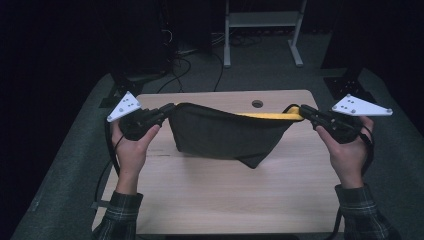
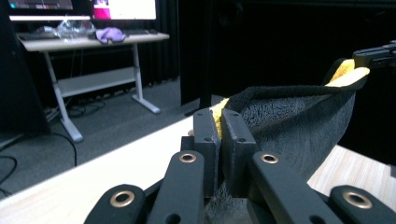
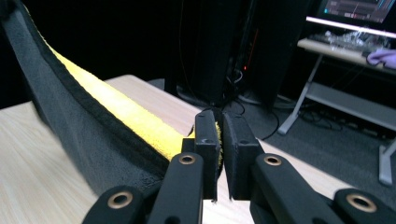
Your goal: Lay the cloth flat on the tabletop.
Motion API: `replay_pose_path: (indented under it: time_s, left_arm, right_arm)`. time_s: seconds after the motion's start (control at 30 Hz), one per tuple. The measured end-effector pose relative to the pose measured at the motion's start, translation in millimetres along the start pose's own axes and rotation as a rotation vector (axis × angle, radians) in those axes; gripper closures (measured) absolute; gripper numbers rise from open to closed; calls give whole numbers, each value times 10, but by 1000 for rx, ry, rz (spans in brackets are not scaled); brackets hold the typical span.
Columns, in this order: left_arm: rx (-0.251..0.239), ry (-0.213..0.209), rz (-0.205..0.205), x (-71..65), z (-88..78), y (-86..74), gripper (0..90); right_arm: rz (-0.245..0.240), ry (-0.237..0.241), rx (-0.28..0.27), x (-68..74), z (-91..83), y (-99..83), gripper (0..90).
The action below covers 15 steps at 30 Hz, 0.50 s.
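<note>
High view shows me my left gripper [image 1: 167,111] and my right gripper [image 1: 301,112] each pinched tight on a top corner of the dark cloth [image 1: 225,135], the one with a yellow side. It hangs stretched between them, its low corner touching the table [image 1: 225,200]. I think I am spreading it out. Next I should lower it flat, both sides together.

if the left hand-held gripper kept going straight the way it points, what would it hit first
The left hand-held gripper points across the table toward the right one, and its jaws are already shut on a corner of the dark cloth. Going straight on, it would push into that cloth first, then probably meet the right hand-held gripper, though depth is unclear.
</note>
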State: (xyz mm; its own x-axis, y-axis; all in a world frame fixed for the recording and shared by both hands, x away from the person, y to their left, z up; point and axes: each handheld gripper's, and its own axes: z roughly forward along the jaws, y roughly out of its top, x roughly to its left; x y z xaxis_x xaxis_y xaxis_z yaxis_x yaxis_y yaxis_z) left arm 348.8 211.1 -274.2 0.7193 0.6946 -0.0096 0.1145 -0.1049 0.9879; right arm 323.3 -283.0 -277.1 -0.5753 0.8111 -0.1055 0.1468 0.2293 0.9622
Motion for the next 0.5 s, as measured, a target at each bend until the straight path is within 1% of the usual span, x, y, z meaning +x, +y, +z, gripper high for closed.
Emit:
replay_pose_path:
  time_s: [0.13, 0.23, 0.3, 0.37, 0.43, 0.47, 0.5]
  left_arm:
    - [-5, 3, 1, 14, -7, 29, 850]
    - [-5, 14, -4, 55, 34, 33, 850]
    - [-3, 25, -9, 115, 97, 41, 850]
    - [-4, 41, -16, 202, 191, 65, 851]
    - [-4, 55, -18, 291, 288, 105, 850]
    - [-5, 61, -22, 324, 324, 124, 851]
    - [-10, 71, -24, 366, 370, 154, 851]
  right_arm:
    - [-10, -2, -16, 30, -38, 75, 839]
    - [-16, -7, -16, 31, -17, 101, 839]
    - [-15, -13, -10, 3, 51, 114, 840]
    - [-9, -19, -5, -49, 154, 130, 840]
    - [-4, -36, 3, -118, 280, 165, 840]
    - [-1, -45, 3, -176, 361, 197, 841]
    - [7, -50, 0, -209, 406, 220, 840]
